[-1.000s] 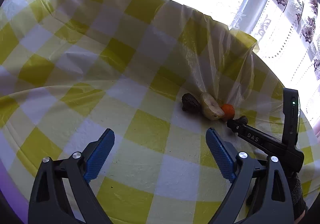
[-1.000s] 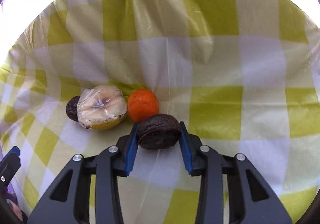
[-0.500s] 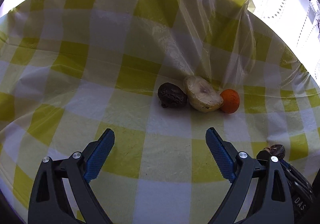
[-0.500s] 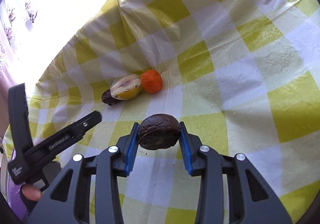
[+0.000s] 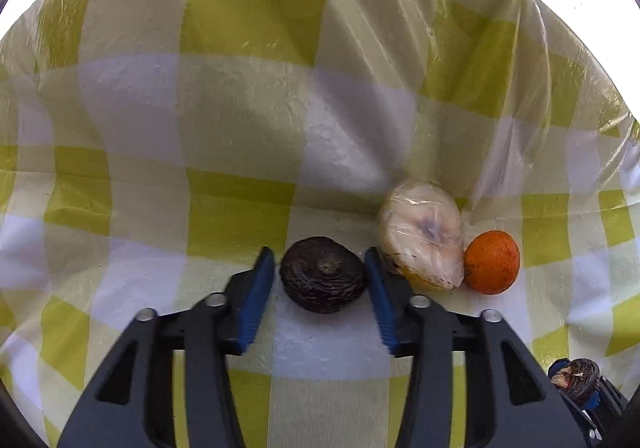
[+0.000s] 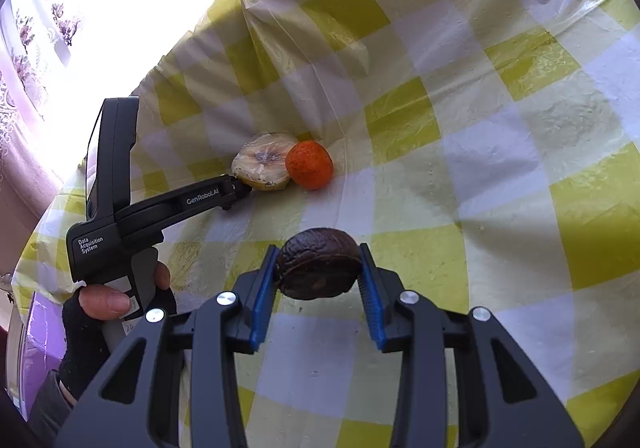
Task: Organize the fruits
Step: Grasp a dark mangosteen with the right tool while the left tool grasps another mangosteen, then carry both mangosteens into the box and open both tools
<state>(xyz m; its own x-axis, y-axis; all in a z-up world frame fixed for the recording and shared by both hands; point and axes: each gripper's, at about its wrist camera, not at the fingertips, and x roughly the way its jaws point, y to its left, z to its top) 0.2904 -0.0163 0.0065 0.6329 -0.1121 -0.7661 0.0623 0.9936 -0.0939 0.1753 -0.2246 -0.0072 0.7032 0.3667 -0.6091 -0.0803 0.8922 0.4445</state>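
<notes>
My left gripper (image 5: 320, 280) has its blue pads on either side of a dark wrinkled fruit (image 5: 323, 274) that lies on the yellow-checked tablecloth (image 5: 240, 120). The right pad touches it; a thin gap shows at the left pad. Next to it lie a plastic-wrapped pale fruit (image 5: 422, 232) and a small orange (image 5: 492, 262). My right gripper (image 6: 318, 280) is shut on a second dark wrinkled fruit (image 6: 318, 268) and holds it above the cloth. That gripper and fruit show at the lower right of the left wrist view (image 5: 576, 380). In the right wrist view the left gripper (image 6: 236, 188) hides the first dark fruit.
The cloth rises in plastic-covered folds (image 5: 500, 68) behind the fruits. A bright window with flowered curtains (image 6: 48, 16) lies beyond the table's far edge. A gloved hand (image 6: 104, 308) holds the left gripper's handle.
My left gripper moved forward to the dark fruit and narrowed its jaws around it. My right gripper stayed shut on its fruit, back from the row.
</notes>
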